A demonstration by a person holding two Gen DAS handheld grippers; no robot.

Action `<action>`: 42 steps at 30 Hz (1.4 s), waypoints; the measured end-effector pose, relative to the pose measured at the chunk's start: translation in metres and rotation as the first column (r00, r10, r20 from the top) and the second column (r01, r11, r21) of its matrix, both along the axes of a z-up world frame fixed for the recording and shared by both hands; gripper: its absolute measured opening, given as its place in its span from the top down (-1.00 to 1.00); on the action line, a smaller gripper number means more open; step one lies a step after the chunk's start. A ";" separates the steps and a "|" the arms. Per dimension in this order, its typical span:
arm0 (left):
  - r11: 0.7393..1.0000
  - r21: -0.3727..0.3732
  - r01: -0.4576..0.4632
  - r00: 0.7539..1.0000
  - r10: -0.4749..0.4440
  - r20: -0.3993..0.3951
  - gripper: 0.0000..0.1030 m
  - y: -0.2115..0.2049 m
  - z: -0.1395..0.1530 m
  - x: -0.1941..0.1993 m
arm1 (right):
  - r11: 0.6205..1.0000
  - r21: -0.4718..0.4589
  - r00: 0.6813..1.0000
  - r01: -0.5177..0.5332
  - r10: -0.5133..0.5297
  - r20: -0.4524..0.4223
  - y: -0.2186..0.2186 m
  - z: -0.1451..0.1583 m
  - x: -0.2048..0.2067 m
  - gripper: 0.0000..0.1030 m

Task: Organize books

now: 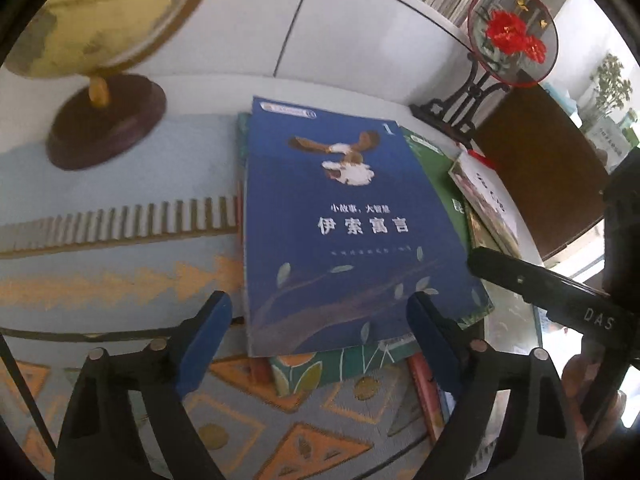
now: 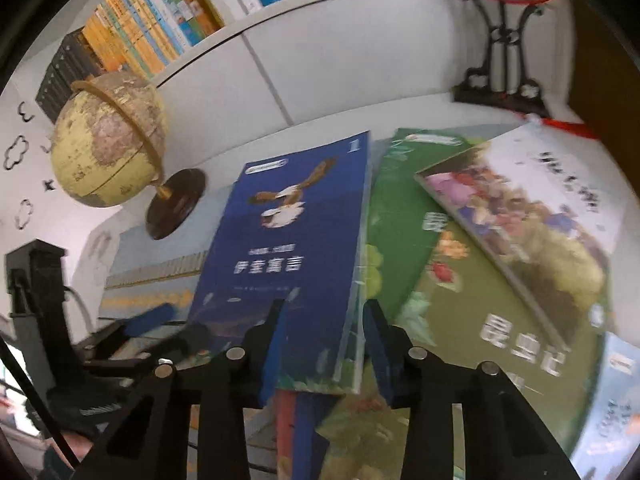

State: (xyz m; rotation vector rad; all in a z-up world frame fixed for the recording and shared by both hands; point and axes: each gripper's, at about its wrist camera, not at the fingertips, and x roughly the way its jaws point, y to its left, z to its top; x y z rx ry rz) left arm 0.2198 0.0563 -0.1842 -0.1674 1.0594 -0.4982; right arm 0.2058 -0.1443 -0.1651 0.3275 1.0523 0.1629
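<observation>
Item: blue book [image 1: 352, 232], bird on the cover, topmost of a loose stack on the patterned tablecloth [image 1: 100, 288]. It lies flat, overhanging the books below at its near edge.

Beneath it: a green book [image 2: 460, 280] fanned out to the right, and on that a picture book [image 2: 532, 216] with a white upper part, lying at an angle. More book edges show under the near corner of the stack.

Your left gripper [image 1: 320, 332]: jaws wide apart, one blue pad on either side of the blue book's near edge, the left pad clearly off the cover. It grips nothing.

Your right gripper [image 2: 326, 340]: jaws drawn in to a narrow gap around the blue book's near right corner. You cannot tell from the blur whether the pads press on it.

Surroundings: a globe [image 2: 108, 140] on a dark wooden base at the back left; a round ornament [image 1: 512, 36] with red flowers on a black stand at the back right; a shelf of books [image 2: 160, 12] above the white panel.
</observation>
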 end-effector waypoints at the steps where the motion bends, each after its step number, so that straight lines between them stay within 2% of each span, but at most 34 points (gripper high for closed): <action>1: 1.000 -0.002 0.003 1.000 -0.003 -0.003 -0.69 -0.001 -0.001 0.000 | 1.000 0.012 1.000 -0.010 0.010 -0.005 0.001 -0.002 0.002 0.28; 11: 1.000 -0.027 0.012 1.000 -0.012 -0.016 -0.68 -0.003 -0.005 0.004 | 1.000 0.002 1.000 -0.013 0.013 -0.023 0.003 -0.008 0.005 0.28; 18: 0.999 -0.006 0.039 0.999 -0.039 0.028 -0.68 -0.007 0.003 -0.002 | 0.996 -0.083 1.000 -0.026 0.025 -0.011 0.011 -0.006 0.007 0.24; 21: 0.996 0.038 0.079 0.994 -0.082 0.069 -0.68 -0.013 0.012 -0.010 | 0.999 -0.022 1.000 -0.025 0.024 -0.007 0.002 -0.007 0.005 0.24; 24: 0.984 0.122 0.131 0.985 -0.143 0.097 -0.68 -0.024 0.018 -0.020 | 0.998 0.047 0.999 -0.029 0.030 -0.018 -0.008 -0.008 0.001 0.24; 26: 0.973 0.165 0.160 0.979 -0.179 0.103 -0.68 -0.029 0.020 -0.028 | 0.997 0.069 0.999 -0.033 0.035 -0.018 -0.011 -0.006 -0.004 0.24; 29: 0.965 0.186 0.185 0.975 -0.204 0.088 -0.68 -0.031 0.018 -0.041 | 0.994 0.103 0.999 -0.029 0.032 -0.028 -0.019 -0.004 -0.016 0.24; 33: 0.967 0.154 0.205 0.975 -0.216 0.055 -0.68 -0.030 0.014 -0.068 | 0.993 0.109 0.998 -0.043 0.047 -0.041 -0.031 -0.002 -0.040 0.23; 36: 0.969 0.115 0.217 0.975 -0.221 0.029 -0.68 -0.029 0.009 -0.087 | 0.995 0.069 0.996 -0.067 0.071 -0.060 -0.036 0.000 -0.063 0.21; 40: 0.977 0.033 0.209 0.978 -0.209 -0.024 -0.68 -0.025 -0.002 -0.091 | 0.993 0.032 0.988 -0.115 0.118 -0.104 -0.037 -0.008 -0.081 0.21; 42: 0.981 0.010 0.194 0.980 -0.194 -0.033 -0.68 -0.023 -0.004 -0.089 | 0.995 0.028 0.987 -0.098 0.101 -0.128 -0.040 -0.017 -0.083 0.21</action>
